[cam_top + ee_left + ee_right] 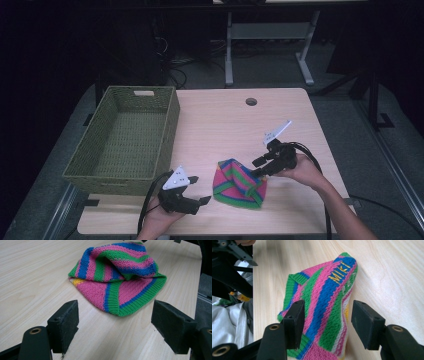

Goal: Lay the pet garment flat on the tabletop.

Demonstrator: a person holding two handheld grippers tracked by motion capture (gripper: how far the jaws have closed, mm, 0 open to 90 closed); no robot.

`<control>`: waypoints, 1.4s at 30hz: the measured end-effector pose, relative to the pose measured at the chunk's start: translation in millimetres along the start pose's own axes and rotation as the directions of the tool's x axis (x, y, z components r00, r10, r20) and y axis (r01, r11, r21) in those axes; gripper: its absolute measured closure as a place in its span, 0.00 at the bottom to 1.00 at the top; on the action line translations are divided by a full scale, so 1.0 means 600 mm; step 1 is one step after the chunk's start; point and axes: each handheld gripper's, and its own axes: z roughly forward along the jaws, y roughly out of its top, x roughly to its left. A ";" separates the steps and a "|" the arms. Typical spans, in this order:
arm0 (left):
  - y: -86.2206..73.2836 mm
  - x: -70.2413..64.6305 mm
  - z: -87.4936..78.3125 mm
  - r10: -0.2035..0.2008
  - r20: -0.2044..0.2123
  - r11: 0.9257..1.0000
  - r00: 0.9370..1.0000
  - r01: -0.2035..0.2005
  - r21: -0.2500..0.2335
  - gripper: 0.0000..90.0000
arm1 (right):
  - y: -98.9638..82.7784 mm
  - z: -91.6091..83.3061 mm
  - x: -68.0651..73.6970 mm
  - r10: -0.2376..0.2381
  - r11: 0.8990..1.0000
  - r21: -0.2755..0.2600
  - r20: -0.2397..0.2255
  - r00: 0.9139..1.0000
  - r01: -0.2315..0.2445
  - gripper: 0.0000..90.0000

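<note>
One item is in play, a striped knitted hat (239,183), and nothing has gone into the woven basket (125,140) at the left of the table (230,120); its bottom shows bare weave. Working left to right: the basket sits at the table's left edge, well apart from the hat. Your left gripper (196,190) is low at the near edge, just beside the hat's left side, jaws spread wide and holding nothing; in the left gripper view the hat (117,277) lies beyond the pads (65,325) with bare wood between. The hat rests crumpled on the near middle of the table, folded over on itself, its ribbed green band toward you. Your right gripper (258,167) is at the hat's upper right; in the right gripper view its jaws stand apart over the hat (327,305), the fabric lying under the gap, pads (295,322) off the knit as far as I can tell, so no grip. My reading: if the hat is bound for the basket, the whole carry is left, pick-up included. Folding may be the step in hand; the fold looks loose and unfinished.
</note>
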 end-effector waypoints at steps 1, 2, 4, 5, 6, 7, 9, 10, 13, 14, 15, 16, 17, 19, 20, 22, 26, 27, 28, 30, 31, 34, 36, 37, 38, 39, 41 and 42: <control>0.000 0.000 0.000 0.000 0.000 1.000 1.000 0.000 0.000 0.24 | 0.000 0.000 0.000 0.000 1.000 0.000 0.000 1.000 0.000 0.49; 0.000 0.000 0.001 0.000 0.000 1.000 1.000 0.000 0.000 0.24 | -0.001 -0.003 0.003 -0.014 1.000 -0.007 0.002 1.000 0.014 0.49; 0.000 0.000 0.001 -0.001 0.000 1.000 1.000 0.001 0.001 0.24 | -0.001 -0.011 0.014 -0.027 1.000 -0.013 0.013 1.000 0.027 0.50; 0.000 0.000 0.001 -0.003 0.001 1.000 1.000 0.003 0.001 0.24 | -0.001 -0.015 0.020 -0.035 0.999 -0.021 0.018 0.999 0.035 0.50; 0.000 0.000 0.001 -0.004 0.001 1.000 1.000 0.004 0.000 0.24 | 0.001 -0.020 0.033 -0.064 0.997 -0.031 0.025 0.998 0.065 0.53; 0.000 0.000 0.001 -0.003 0.001 1.000 1.000 0.003 0.001 0.24 | 0.001 -0.020 0.033 -0.064 0.997 -0.031 0.025 0.998 0.065 0.53; 0.000 -0.001 0.001 -0.003 0.001 1.000 1.000 0.003 0.000 0.24 | 0.002 -0.022 0.047 -0.094 0.995 -0.025 0.026 0.995 0.094 0.55; 0.000 -0.001 0.001 -0.002 0.001 1.000 1.000 0.002 0.000 0.24 | 0.002 -0.021 0.052 -0.106 0.994 -0.023 0.029 0.994 0.107 0.56; 0.001 -0.001 0.001 -0.003 0.002 1.000 1.000 0.003 0.000 0.24 | 0.002 -0.013 0.071 -0.145 0.989 -0.014 0.023 0.989 0.146 0.58; 0.001 -0.001 0.000 0.003 0.000 1.000 1.000 -0.003 0.001 0.24 | 0.002 -0.004 0.080 -0.166 0.986 -0.003 0.018 0.986 0.166 0.58; 0.000 -0.002 0.001 -0.001 0.001 1.000 1.000 0.001 -0.001 0.24 | 0.002 -0.004 0.080 -0.166 0.986 -0.003 0.018 0.986 0.166 0.58; 0.000 -0.001 0.001 -0.001 0.001 1.000 1.000 0.001 -0.003 0.24 | 0.002 0.003 0.085 -0.176 0.984 0.001 0.015 0.984 0.176 0.58; 0.000 -0.002 0.001 -0.002 0.002 1.000 1.000 0.002 -0.004 0.24 | 0.002 0.009 0.090 -0.184 0.983 0.016 0.012 0.983 0.184 0.58; 0.000 -0.001 0.001 0.002 0.002 1.000 1.000 -0.002 -0.002 0.24 | 0.001 0.024 0.095 -0.202 0.978 0.045 0.012 0.979 0.201 0.58; 0.000 -0.002 0.001 0.000 0.003 1.000 1.000 0.000 0.000 0.24 | 0.001 0.032 0.095 -0.204 0.978 0.058 0.012 0.979 0.203 0.58; 0.000 -0.002 0.000 -0.002 0.003 1.000 1.000 0.002 0.001 0.24 | 0.001 0.045 0.094 -0.216 0.974 0.083 0.031 0.976 0.213 0.57; 0.000 0.000 -0.003 -0.008 -0.001 1.000 1.000 0.007 -0.007 0.24 | -0.007 0.074 0.087 -0.236 0.962 0.162 0.105 0.966 0.218 0.62; 0.000 0.000 -0.003 -0.008 -0.001 1.000 1.000 0.007 -0.007 0.24 | -0.007 0.074 0.087 -0.236 0.962 0.162 0.105 0.966 0.218 0.62; -0.001 0.000 -0.003 -0.007 -0.001 1.000 1.000 0.007 -0.007 0.24 | -0.009 0.077 0.086 -0.240 0.962 0.161 0.114 0.964 0.221 0.66; -0.001 0.000 -0.002 -0.008 0.000 1.000 1.000 0.008 -0.006 0.24 | -0.013 0.079 0.085 -0.241 0.963 0.153 0.124 0.963 0.221 0.76; 0.000 0.000 -0.002 -0.006 0.000 1.000 1.000 0.006 -0.005 0.24 | -0.014 0.079 0.084 -0.247 0.962 0.150 0.130 0.960 0.227 0.81; 0.000 -0.002 -0.002 -0.001 0.000 1.000 1.000 0.001 -0.009 0.25 | -0.015 0.076 0.084 -0.250 0.961 0.157 0.143 0.958 0.227 0.93; 0.001 -0.002 -0.002 0.001 0.000 1.000 1.000 -0.001 -0.006 0.25 | -0.014 0.074 0.083 -0.253 0.961 0.155 0.142 0.957 0.231 0.95; 0.001 -0.002 -0.002 0.002 0.000 1.000 1.000 -0.002 -0.007 0.25 | -0.014 0.071 0.083 -0.247 0.962 0.149 0.139 0.959 0.226 0.95; 0.001 -0.002 -0.002 0.000 0.000 1.000 1.000 0.000 -0.008 0.25 | -0.014 0.067 0.084 -0.242 0.964 0.143 0.132 0.961 0.223 0.95; 0.001 -0.002 -0.001 -0.002 -0.001 1.000 1.000 0.002 -0.007 0.25 | -0.013 0.062 0.084 -0.241 0.965 0.135 0.131 0.962 0.224 0.95; 0.001 -0.001 -0.002 -0.002 0.000 1.000 1.000 0.002 -0.006 0.25 | -0.012 0.050 0.087 -0.234 0.969 0.107 0.131 0.963 0.221 0.95; 0.001 -0.001 -0.002 -0.003 0.001 1.000 1.000 0.003 -0.007 0.25 | -0.010 0.043 0.088 -0.235 0.970 0.098 0.133 0.963 0.224 0.96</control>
